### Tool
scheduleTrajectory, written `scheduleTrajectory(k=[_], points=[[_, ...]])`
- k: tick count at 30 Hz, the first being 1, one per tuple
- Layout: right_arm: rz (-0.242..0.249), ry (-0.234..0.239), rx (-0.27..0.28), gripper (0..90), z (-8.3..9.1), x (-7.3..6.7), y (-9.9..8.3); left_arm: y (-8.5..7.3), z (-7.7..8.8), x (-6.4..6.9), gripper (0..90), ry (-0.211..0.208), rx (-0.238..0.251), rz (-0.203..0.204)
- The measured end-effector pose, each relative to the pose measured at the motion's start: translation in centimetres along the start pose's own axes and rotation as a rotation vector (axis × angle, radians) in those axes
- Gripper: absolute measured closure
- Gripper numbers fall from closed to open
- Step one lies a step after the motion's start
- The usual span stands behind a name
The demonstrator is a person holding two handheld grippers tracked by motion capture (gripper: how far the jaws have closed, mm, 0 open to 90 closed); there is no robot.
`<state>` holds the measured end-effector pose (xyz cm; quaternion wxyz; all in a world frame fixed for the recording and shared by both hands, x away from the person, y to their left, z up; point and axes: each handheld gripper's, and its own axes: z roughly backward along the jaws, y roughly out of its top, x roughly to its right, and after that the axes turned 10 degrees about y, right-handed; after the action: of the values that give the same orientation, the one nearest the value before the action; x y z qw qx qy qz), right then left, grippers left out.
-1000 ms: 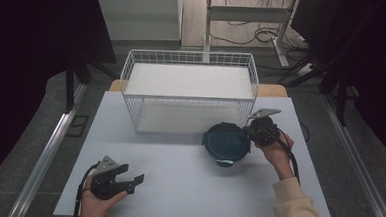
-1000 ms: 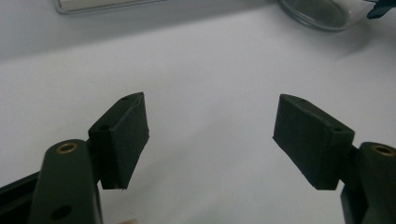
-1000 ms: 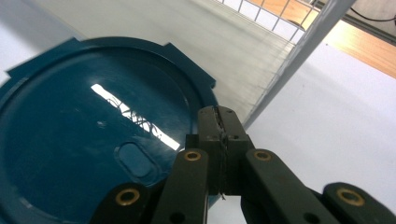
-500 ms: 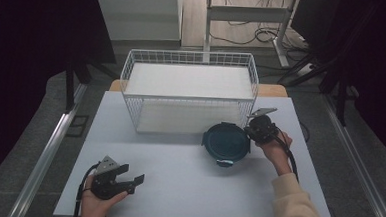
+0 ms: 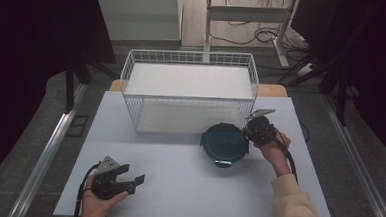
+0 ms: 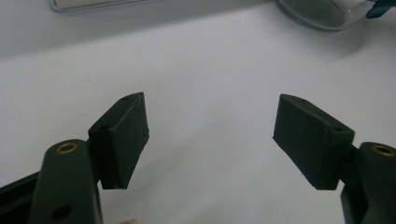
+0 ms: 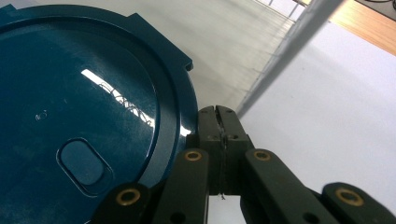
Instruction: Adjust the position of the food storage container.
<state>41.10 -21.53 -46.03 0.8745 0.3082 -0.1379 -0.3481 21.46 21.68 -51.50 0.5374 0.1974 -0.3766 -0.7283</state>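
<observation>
Left gripper (image 5: 133, 179): at 7 o'clock on the table (image 5: 187, 188), jaws released, nothing between them
Container (image 5: 224, 142): dark blue lid on, at 3 o'clock, just before the wire basket (image 5: 189, 88)
Right gripper (image 7: 218, 122): jaws clenched together, touching the container's right rim

The right gripper view cuts the dark blue lid (image 7: 70, 116) at its left and bottom edges, and whether the closed jaws beside its rim pinch anything cannot be told.
</observation>
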Motion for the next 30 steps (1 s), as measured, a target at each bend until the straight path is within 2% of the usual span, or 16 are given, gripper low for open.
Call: scheduleTrajectory(k=[3, 7, 12, 15, 23, 30], points=[[0.001, 0.009, -0.002, 89.9, -0.1, -0.5, 0.2, 0.0, 0.0, 0.0, 25.6, -0.001, 0.002, 0.001], [0.007, 0.043, -0.002, 90.0, -0.3, -1.2, 0.3, 0.0, 0.1, -0.1, 25.5, -0.001, 0.004, 0.000], [0.023, 0.045, -0.005, 90.0, -0.4, -1.7, 0.5, 0.0, 0.1, -0.1, 25.6, -0.003, 0.004, -0.002], [0.021, 0.068, -0.001, 90.0, -0.5, -2.1, 0.5, 0.0, 0.1, -0.1, 25.6, -0.004, 0.004, -0.001], [0.065, 0.091, 0.004, 90.0, -1.1, -3.5, 0.9, 0.0, 0.0, -0.2, 25.6, 0.001, 0.003, 0.000], [0.077, 0.119, 0.004, 90.0, -1.5, -4.3, 1.2, 0.0, 0.1, -0.4, 25.6, 0.004, 0.005, 0.007]])
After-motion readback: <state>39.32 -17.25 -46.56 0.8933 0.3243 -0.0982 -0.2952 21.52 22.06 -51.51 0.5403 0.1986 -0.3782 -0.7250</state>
